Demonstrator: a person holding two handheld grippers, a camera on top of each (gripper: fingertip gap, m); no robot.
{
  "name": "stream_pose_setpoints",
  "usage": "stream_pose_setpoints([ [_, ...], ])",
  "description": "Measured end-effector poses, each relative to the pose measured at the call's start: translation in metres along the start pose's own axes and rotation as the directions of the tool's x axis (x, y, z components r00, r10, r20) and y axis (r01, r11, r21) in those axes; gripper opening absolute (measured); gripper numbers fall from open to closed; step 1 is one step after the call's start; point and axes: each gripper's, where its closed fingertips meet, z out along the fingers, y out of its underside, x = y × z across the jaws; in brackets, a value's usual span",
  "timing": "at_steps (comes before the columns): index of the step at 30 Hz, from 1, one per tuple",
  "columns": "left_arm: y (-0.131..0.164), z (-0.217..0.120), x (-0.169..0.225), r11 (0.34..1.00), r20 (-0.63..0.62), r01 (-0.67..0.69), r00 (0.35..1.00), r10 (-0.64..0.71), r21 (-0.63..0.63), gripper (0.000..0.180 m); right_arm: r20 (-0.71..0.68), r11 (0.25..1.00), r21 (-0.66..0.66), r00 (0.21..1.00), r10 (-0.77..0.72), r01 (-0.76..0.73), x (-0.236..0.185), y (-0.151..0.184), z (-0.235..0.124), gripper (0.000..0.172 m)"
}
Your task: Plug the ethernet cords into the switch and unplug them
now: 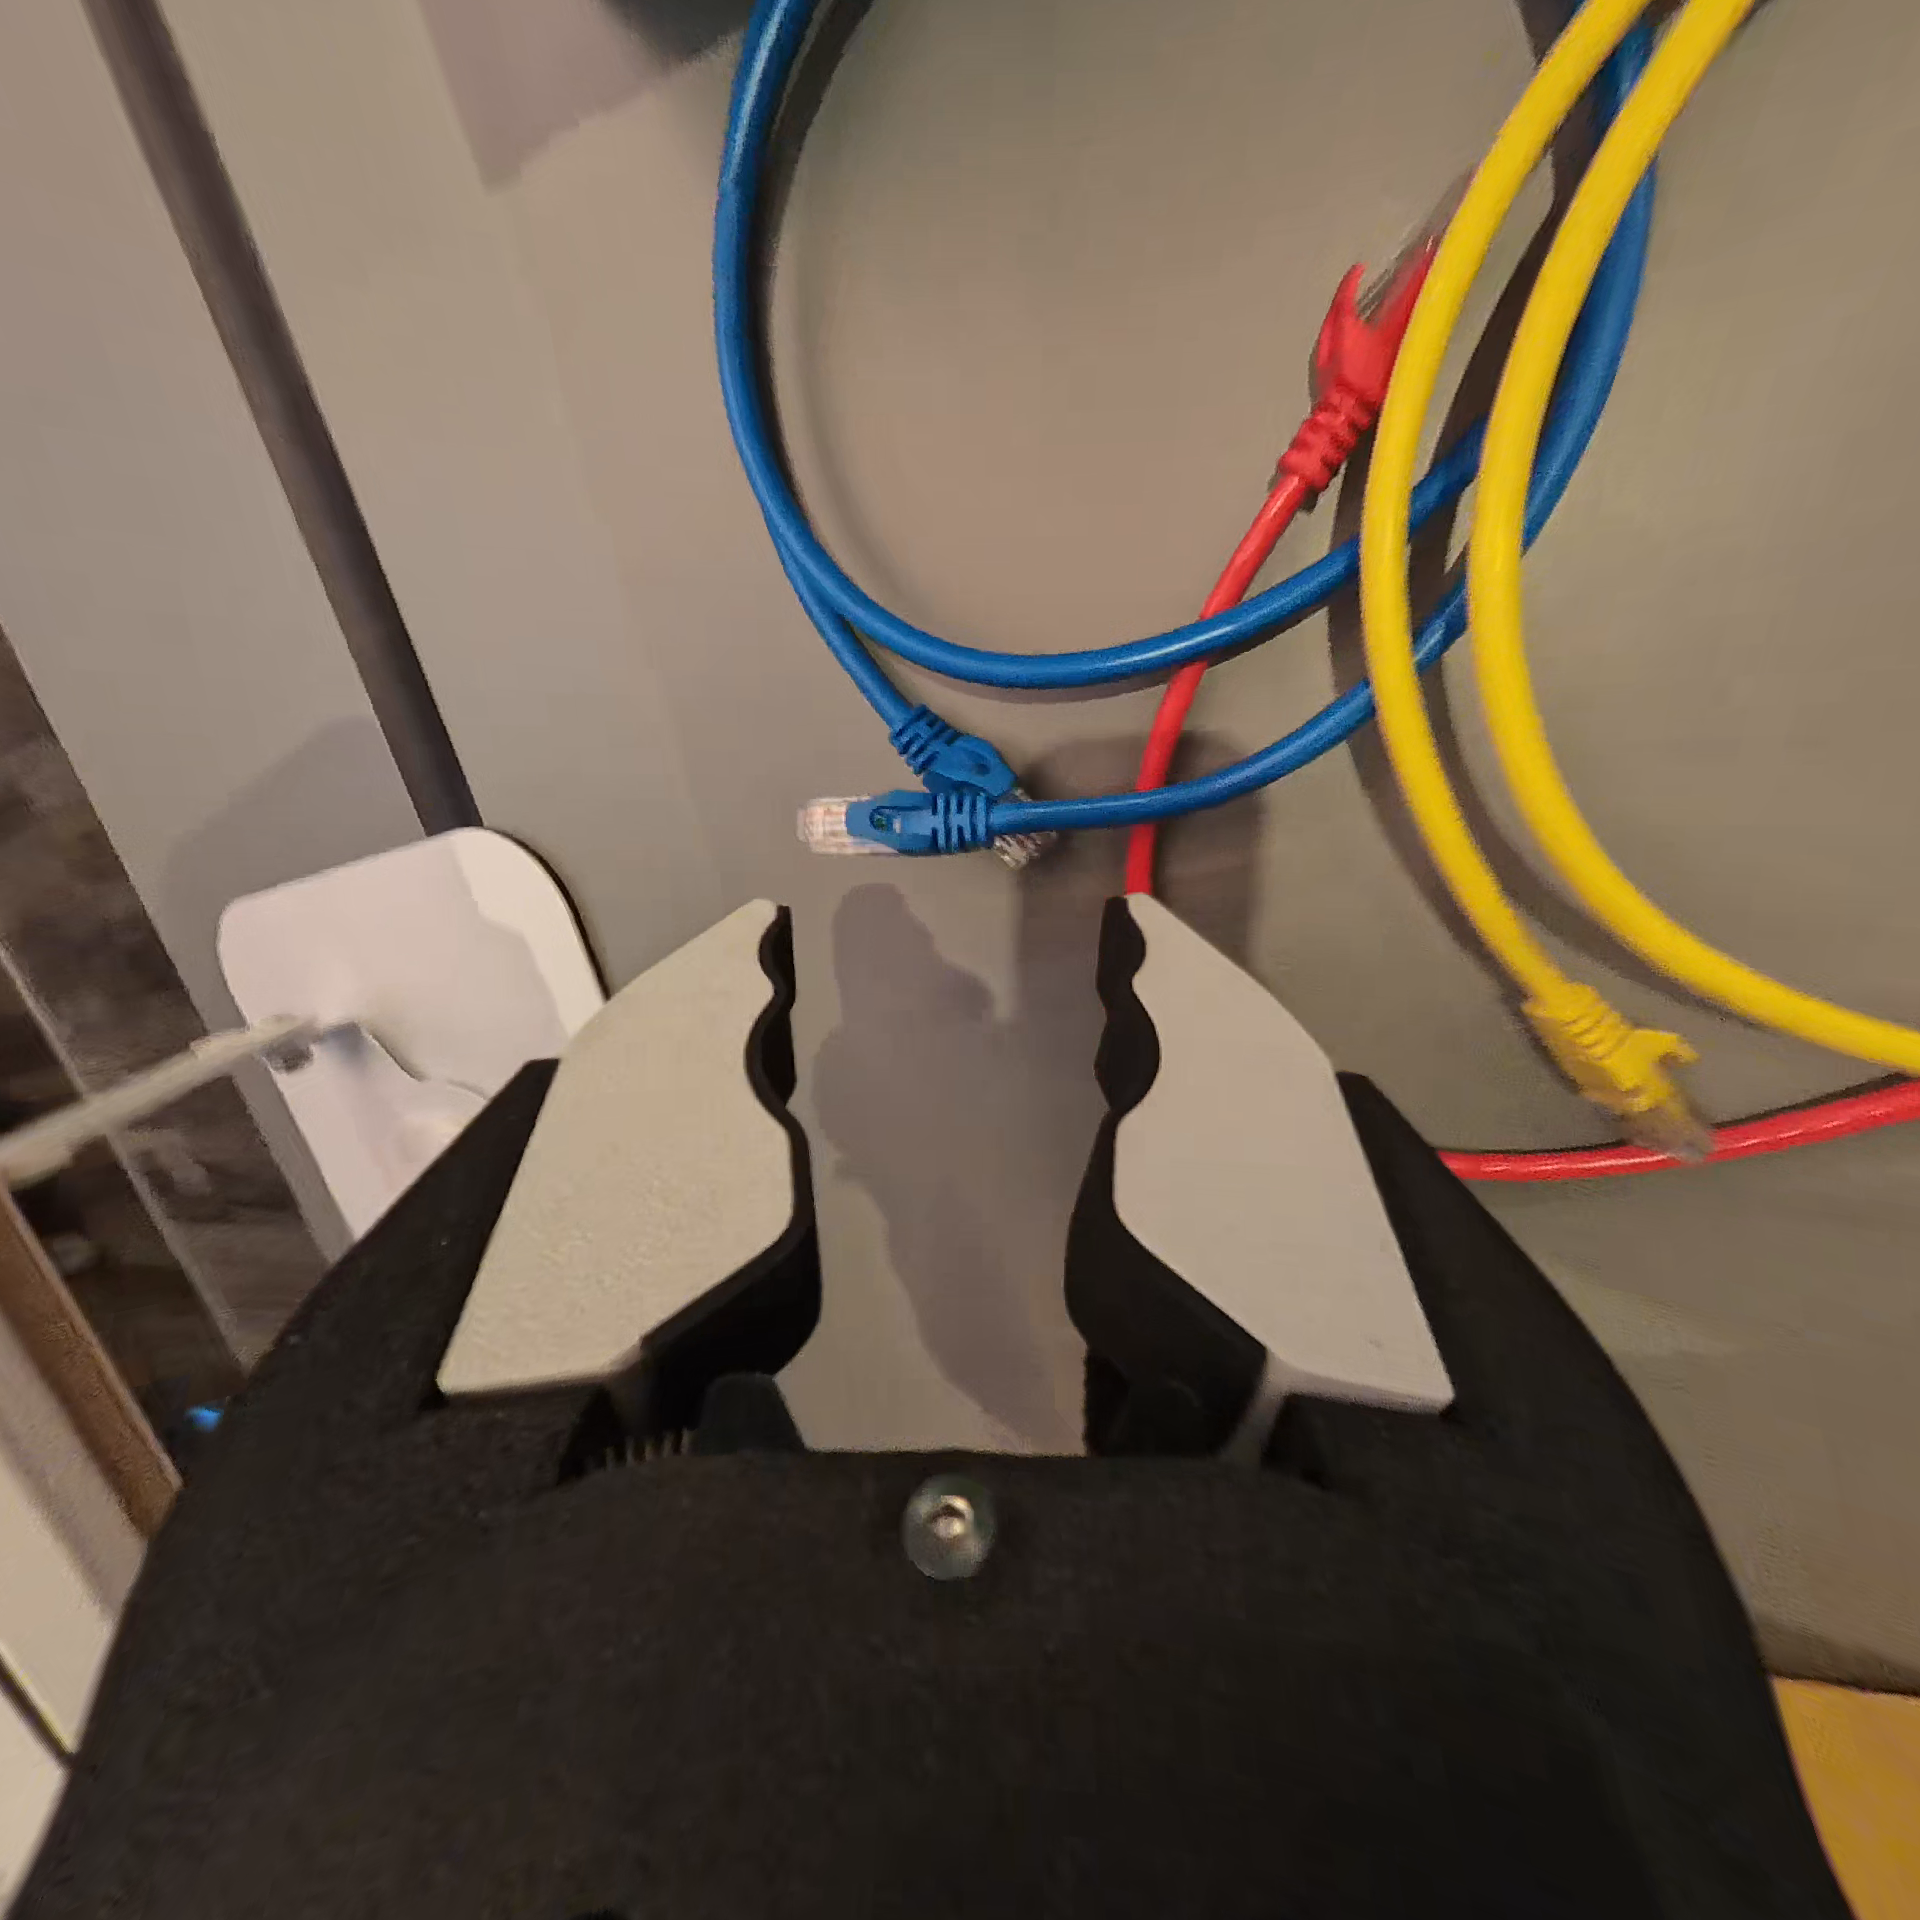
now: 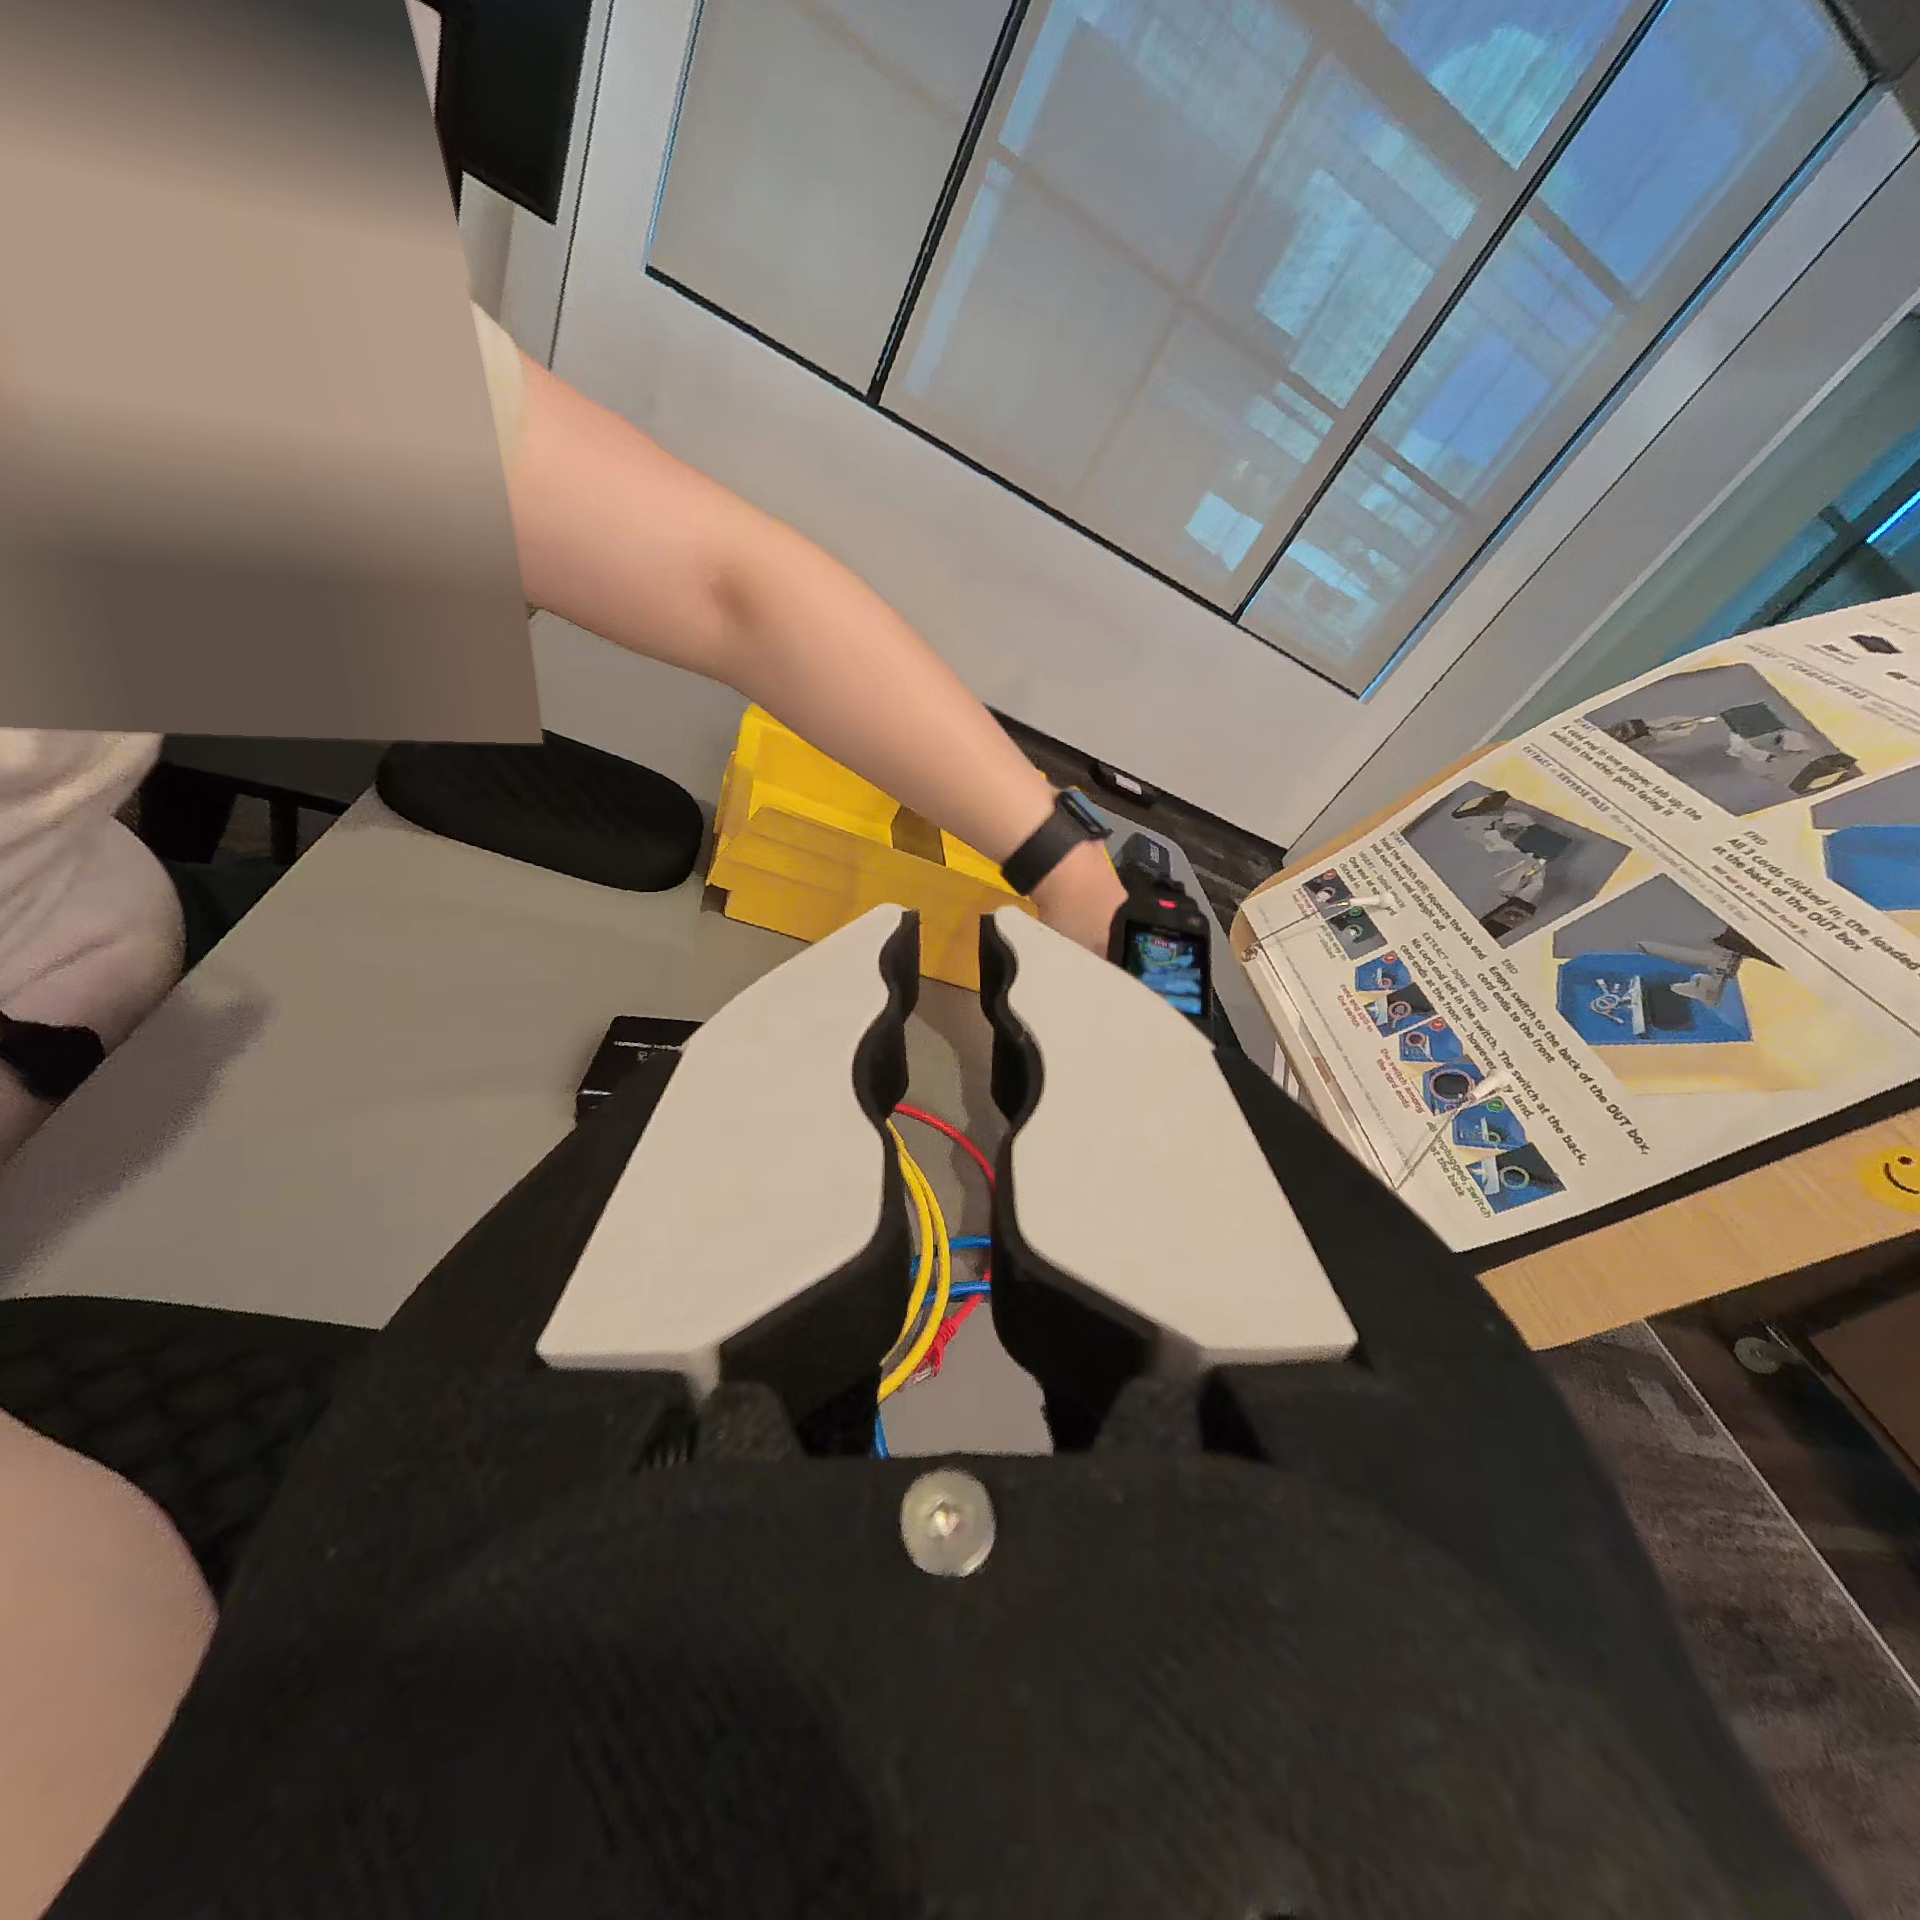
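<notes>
L gripper [image 1: 945, 914] is over the grey table [image 1: 1039, 312], jaws wide apart, nothing between them, just bare tabletop and shadow. Right ahead at 12 o'clock, just off the fingertips: two blue plugs [image 1: 914, 821] lying crossed, one on top of the other, clear tips poking out at 9 and 3. Blue cord [image 1: 748, 343] loops up and round toward 1 o'clock. Red cord [image 1: 1195, 686] runs up from beside the R-hand fingertip, its plug [image 1: 1351, 353] at 1 o'clock, blurred. Yellow cord [image 1: 1403, 520] sweeps down the 2 o'clock side in two strands, yellow plug [image 1: 1600, 1049] at 3 o'clock resting over another stretch of red cord. White stand [image 1: 416, 935] at 9 o'clock.

R gripper [image 2: 951, 935] is held higher up, jaws nearly together w/ a thin slit, nothing gripped; the cords show well below thru the gap. Black switch [image 2: 634, 1049] sits on the table at 9 o'clock of its fingertips, partly hidden by the L-hand finger. Yellow bin [image 2: 831, 852] at 12. Person's forearm [image 2: 779, 623] w/ black wristband reaches to the other gripper's camera [image 2: 1164, 956] at 2 o'clock. Instruction sheet [image 2: 1662, 935] at 3 o'clock.
</notes>
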Motion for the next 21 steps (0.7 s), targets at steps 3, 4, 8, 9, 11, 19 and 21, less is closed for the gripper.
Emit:
stream_pose_setpoints([
  [3, -0.004, 0.01, -0.003, 0.988, -0.026, -0.152, 0.988, 0.152, -0.036, 0.053, -0.011, 1.0, 0.004, 1.0, 0.001, -0.001, 0.003, 0.001, -0.004, 0.011],
  [4, -0.006, 0.014, -0.003, 0.981, -0.045, -0.189, 0.981, 0.187, -0.047, 0.053, -0.008, 1.0, 0.004, 1.0, 0.006, -0.006, 0.004, 0.002, -0.004, 0.011],
  [8, -0.006, 0.03, 0.003, 0.961, -0.185, -0.262, 0.952, 0.242, -0.093, 0.053, 0.005, 1.0, -0.017, 1.0, 0.012, -0.012, 0.004, 0.007, -0.001, 0.011],
  [9, -0.006, 0.032, 0.004, 0.956, -0.211, -0.277, 0.944, 0.252, -0.099, 0.053, 0.012, 1.0, -0.026, 1.0, 0.014, -0.013, 0.003, 0.009, -0.001, 0.011],
  [11, -0.004, 0.035, 0.006, 0.953, -0.266, -0.281, 0.933, 0.243, -0.113, 0.051, 0.02, 0.999, -0.041, 1.0, 0.014, -0.013, 0.001, 0.01, 0.0, 0.011],
  [19, 0.022, 0.02, 0.017, 0.966, -0.379, -0.153, 0.923, 0.063, -0.21, 0.025, 0.04, 0.999, -0.033, 0.999, 0.005, -0.003, 0.0, 0.008, 0.003, 0.011],
  [21, 0.028, 0.011, 0.02, 0.972, -0.38, -0.093, 0.925, 0.005, -0.215, 0.022, 0.041, 0.999, -0.05, 0.999, 0.007, -0.004, 0.001, 0.011, 0.006, 0.011],
])
